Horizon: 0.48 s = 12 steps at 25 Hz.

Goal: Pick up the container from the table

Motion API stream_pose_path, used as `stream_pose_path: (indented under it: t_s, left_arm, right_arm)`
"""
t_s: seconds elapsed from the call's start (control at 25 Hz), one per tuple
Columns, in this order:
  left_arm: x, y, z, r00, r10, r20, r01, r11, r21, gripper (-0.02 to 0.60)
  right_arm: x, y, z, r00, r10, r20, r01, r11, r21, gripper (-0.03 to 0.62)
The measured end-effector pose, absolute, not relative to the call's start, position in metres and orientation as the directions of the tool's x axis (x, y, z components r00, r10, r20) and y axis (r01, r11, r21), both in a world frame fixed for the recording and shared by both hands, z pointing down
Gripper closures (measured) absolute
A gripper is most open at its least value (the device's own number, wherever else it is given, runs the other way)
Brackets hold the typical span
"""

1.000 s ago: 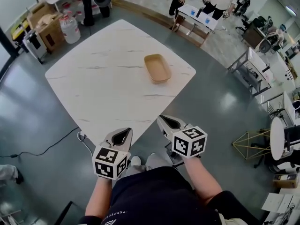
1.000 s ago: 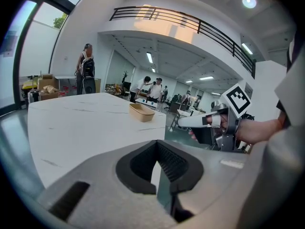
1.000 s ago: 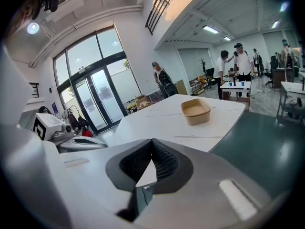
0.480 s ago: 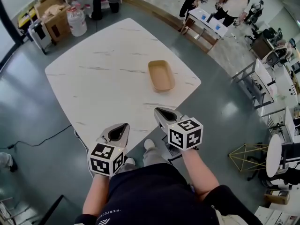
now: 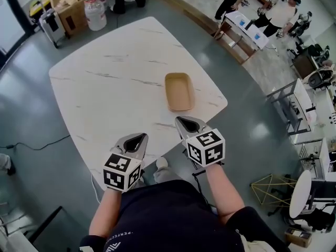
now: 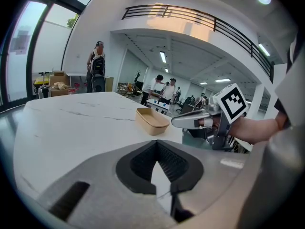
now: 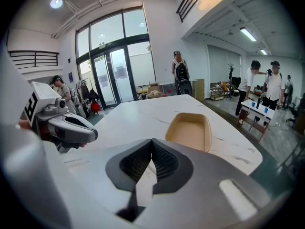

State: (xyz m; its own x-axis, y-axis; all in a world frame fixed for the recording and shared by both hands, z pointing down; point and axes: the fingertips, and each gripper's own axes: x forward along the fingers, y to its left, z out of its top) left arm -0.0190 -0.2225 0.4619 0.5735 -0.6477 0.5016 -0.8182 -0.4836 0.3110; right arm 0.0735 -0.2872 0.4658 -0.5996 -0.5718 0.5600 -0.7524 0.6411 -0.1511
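The container (image 5: 179, 91) lies open side up on the tabletop (image 5: 100, 88), near its right edge, and nothing touches it. The right hand-held gripper (image 5: 185, 122) is near it, the left hand-held gripper (image 5: 137, 139) further aside. Both have their jaws together and empty. I judge the step is the approach. Next, the right jaws must open and take the container by its near side.

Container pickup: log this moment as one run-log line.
stage: pre-grasp | container: empty, on table, untouched | left gripper: shut, empty | right gripper: shut, empty, nearer container
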Motion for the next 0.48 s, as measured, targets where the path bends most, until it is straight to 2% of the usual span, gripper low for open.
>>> stream_pose_path:
  t_s: [0.04,0.12,0.48]
  left_arm:
    - [-0.016,-0.226,0.463,0.571,-0.648,0.505,-0.820,-0.481,0.310,0.586]
    - [-0.010,-0.233,0.466,0.563,-0.649,0.512,-0.826,-0.472,0.309,0.586]
    - [0.000,-0.261,0.479,0.526,-0.659,0.537,-0.850,-0.422,0.315,0.586]
  right_arm:
    - [0.075,-0.292,0.469,-0.604,-0.561,0.566,-0.744,0.652,-0.146,0.594]
    - [0.077,-0.301,0.475,-0.611,-0.537,0.581,-0.724,0.675,-0.138,0.546]
    - [0.077,-0.329,0.496,-0.612,-0.451,0.650,-0.626,0.778,-0.049,0.502]
